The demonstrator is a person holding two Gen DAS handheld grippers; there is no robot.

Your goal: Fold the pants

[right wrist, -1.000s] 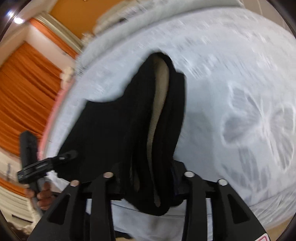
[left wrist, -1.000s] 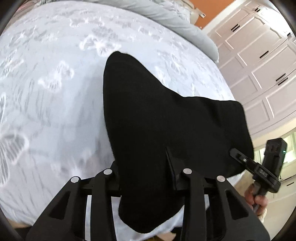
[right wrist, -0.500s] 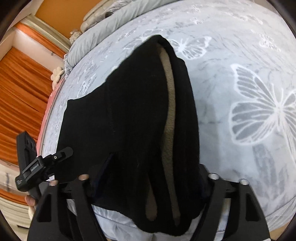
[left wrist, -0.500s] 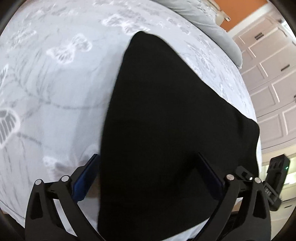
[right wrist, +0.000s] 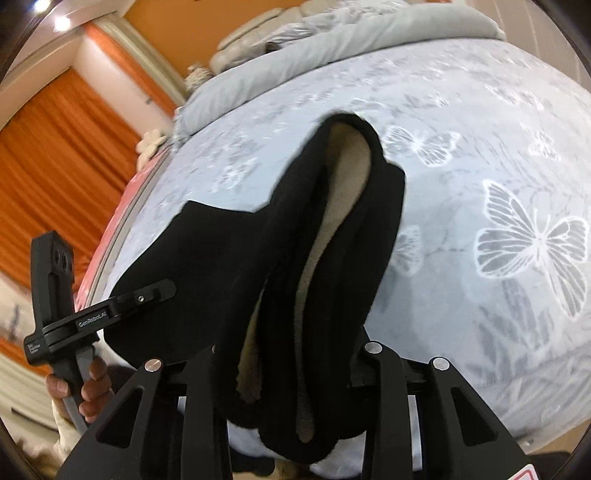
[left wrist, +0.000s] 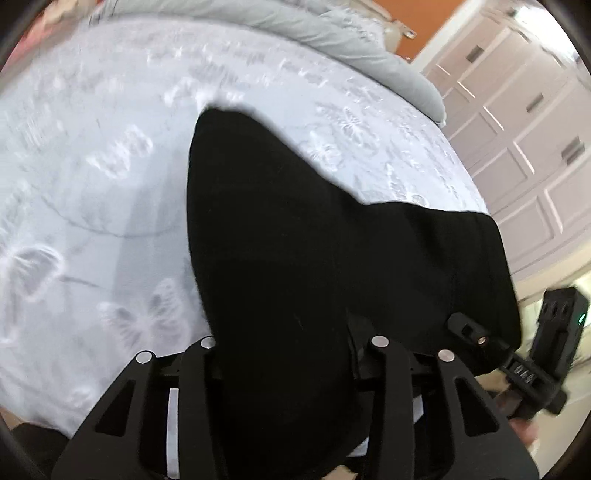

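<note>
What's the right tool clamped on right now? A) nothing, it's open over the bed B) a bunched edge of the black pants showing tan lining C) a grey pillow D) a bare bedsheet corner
B: in the right wrist view the right tool pinches a thick bunch of the black pants, tan fleece lining exposed between the folds, above the butterfly-print bedspread.

Both views were bright, evenly lit. Ceiling light glared at 10 o'clock in right view. Motion blur smeared the bedspread in left view. Heavy fisheye bending, dark vignette at rims.
</note>
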